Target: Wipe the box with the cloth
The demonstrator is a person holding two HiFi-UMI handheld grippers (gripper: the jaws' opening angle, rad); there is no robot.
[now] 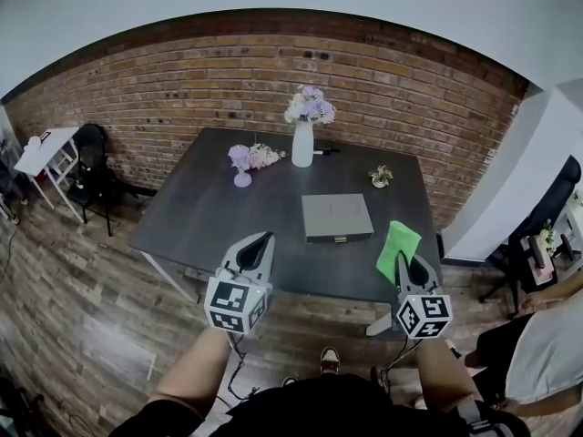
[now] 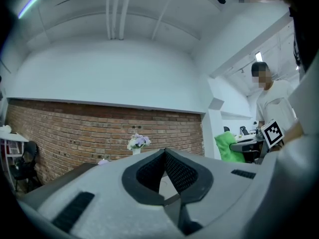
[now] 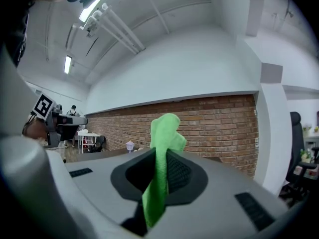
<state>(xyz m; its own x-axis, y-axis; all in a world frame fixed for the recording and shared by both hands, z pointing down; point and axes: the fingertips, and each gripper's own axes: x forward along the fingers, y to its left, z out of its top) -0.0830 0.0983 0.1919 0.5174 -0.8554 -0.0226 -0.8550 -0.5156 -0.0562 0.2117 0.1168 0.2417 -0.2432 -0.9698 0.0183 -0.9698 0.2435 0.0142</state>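
A flat grey box (image 1: 337,217) lies on the dark table (image 1: 209,217), right of the middle and toward the near edge. My right gripper (image 1: 404,262) hangs over the table's near right corner, shut on a green cloth (image 1: 398,248) that stands up from its jaws. In the right gripper view the cloth (image 3: 160,168) is pinched between the closed jaws of that gripper (image 3: 160,154). My left gripper (image 1: 267,238) is held at the near edge, left of the box, shut and empty. Its jaws meet at the tip in the left gripper view (image 2: 164,151).
A white vase of flowers (image 1: 303,130) stands at the table's back, with a pink bunch (image 1: 250,157) to its left and a small ornament (image 1: 381,176) at right. A white side table (image 1: 46,148) and black chair (image 1: 91,153) stand left. A person (image 1: 537,353) is at the right.
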